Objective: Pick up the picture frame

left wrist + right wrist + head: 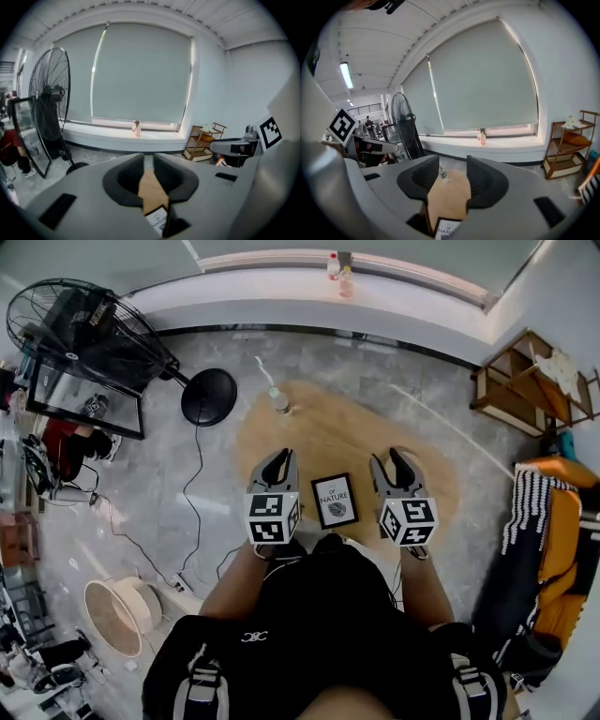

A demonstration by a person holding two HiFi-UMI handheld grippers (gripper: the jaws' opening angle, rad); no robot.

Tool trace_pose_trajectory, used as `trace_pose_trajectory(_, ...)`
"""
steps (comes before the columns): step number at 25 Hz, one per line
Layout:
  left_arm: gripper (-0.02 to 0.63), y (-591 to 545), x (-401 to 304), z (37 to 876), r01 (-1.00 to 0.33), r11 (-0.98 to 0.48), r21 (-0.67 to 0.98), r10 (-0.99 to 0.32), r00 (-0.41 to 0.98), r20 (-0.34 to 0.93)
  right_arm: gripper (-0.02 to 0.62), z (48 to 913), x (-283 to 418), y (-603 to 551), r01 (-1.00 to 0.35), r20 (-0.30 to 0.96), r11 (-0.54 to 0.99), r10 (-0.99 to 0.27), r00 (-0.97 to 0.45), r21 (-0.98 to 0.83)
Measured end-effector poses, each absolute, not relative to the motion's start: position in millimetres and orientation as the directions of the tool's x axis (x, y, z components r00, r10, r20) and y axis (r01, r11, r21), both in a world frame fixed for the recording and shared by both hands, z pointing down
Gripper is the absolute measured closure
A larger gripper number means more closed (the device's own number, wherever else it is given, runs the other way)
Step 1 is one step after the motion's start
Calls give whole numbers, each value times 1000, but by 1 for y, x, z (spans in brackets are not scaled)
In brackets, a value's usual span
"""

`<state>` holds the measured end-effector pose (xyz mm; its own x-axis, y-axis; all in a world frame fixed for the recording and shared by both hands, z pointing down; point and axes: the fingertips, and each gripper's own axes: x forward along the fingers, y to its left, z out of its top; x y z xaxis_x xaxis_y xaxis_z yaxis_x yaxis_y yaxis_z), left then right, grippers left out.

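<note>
Directly below you, the frame [335,500] lies on the round wooden desk [319,432], between your two hand-held grippers and touching neither. Your left hand-held gripper [277,465] has its jaws closed on nothing; your right hand-held gripper [399,463] hangs with jaws apart, empty.

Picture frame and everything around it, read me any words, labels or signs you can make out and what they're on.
"OF NATURE": on the print in the picture frame; the smaller line above it is too small to read.
Cubes on the left gripper and right gripper: black-and-white square markers, no words.
Label on the bottle: too small to read.
</note>
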<state>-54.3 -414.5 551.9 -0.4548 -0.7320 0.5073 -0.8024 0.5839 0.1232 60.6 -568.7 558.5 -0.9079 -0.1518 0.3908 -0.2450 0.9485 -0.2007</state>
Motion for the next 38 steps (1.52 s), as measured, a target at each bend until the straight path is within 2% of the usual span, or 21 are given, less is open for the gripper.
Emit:
trace_pose_trajectory(2,410,-409,-56,586,-782,594,187,-716,-408,566,398,587,59,-566,-243,453,943,-119,-884,-228)
trace_pose_trajectory(3,405,-404,-55,605,-769,603,214,-702,-384,599,391,602,60,-565,-249,483,941,-112,-869,-229)
trace_pose_trajectory(8,405,-381,-38,691,-717,641,273,-622,-276,733,397,670,72,-559,-254,611,941,-67,-789,-225)
trace_pose_trajectory(14,405,-355,-19,770,-647,673,358,-570,-145,809,402,740,79,-543,-257,711,937,-14,-703,-236)
trace_pose_trajectory(22,405,-354,-7,868,-611,660,437,-581,-47,812,403,849,73,-532,-205,777,927,127,-617,-314)
trace_pose_trajectory(28,405,-363,15,958,-631,625,460,-552,60,832,406,956,77,-529,-214,833,909,205,-514,-356)
trace_pose_trajectory(35,405,-359,30,1044,-451,705,547,-551,136,823,414,1056,87,-525,-268,880,885,257,-400,-380)
trace_pose_trajectory(38,405,-360,31,1072,-437,707,557,-546,165,822,425,1082,86,-523,-276,886,882,267,-379,-383)
